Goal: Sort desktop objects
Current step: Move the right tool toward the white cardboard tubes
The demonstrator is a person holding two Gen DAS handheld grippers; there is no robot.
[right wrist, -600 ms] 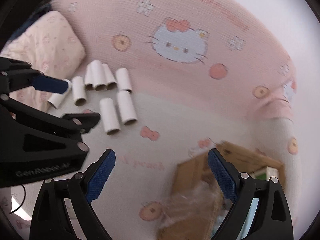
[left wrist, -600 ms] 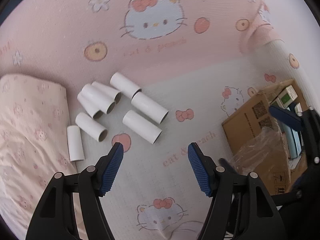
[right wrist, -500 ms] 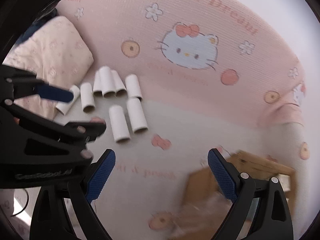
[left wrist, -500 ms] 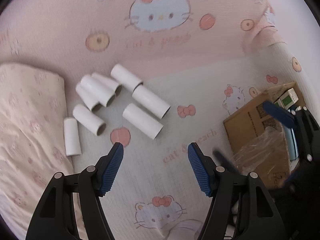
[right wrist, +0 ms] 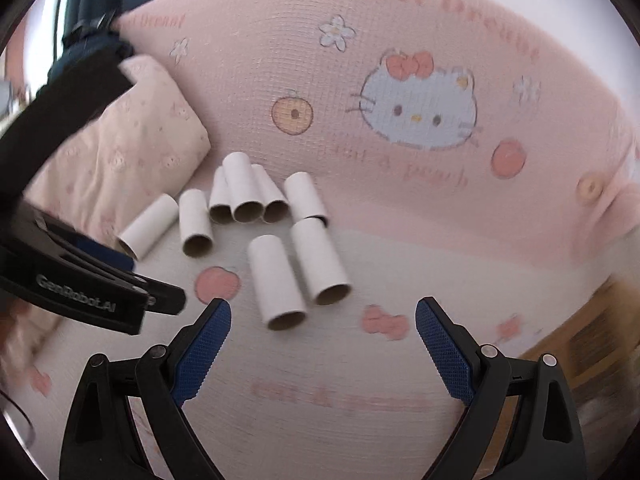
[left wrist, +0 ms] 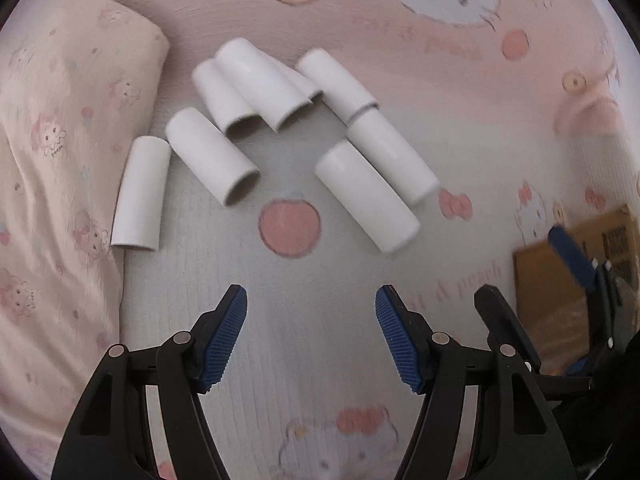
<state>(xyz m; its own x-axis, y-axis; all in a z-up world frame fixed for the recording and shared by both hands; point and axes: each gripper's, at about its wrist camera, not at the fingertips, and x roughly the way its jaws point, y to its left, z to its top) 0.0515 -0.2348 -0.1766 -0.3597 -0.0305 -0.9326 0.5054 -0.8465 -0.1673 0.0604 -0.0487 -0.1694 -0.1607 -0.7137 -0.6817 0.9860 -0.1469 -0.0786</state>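
Right, left gripper [left wrist: 311,334]: jaws spread wide, nothing between the blue pads, hovering over the sheet just short of the tubes.
Right gripper [right wrist: 323,344]: jaws also wide apart, empty, low over the sheet, facing the same cluster.
Nearest tubes: two white cardboard tubes [right wrist: 298,274] lie side by side, touching, just ahead of both grippers.
Rest of the cluster: three tubes stacked in a small pile [left wrist: 256,88], one more touching them at the right, two singles at the left, beside the pillow [left wrist: 56,152].
Surface: pink cartoon-cat bedsheet [right wrist: 420,112].
Far right: cardboard box [left wrist: 576,264], blurred.
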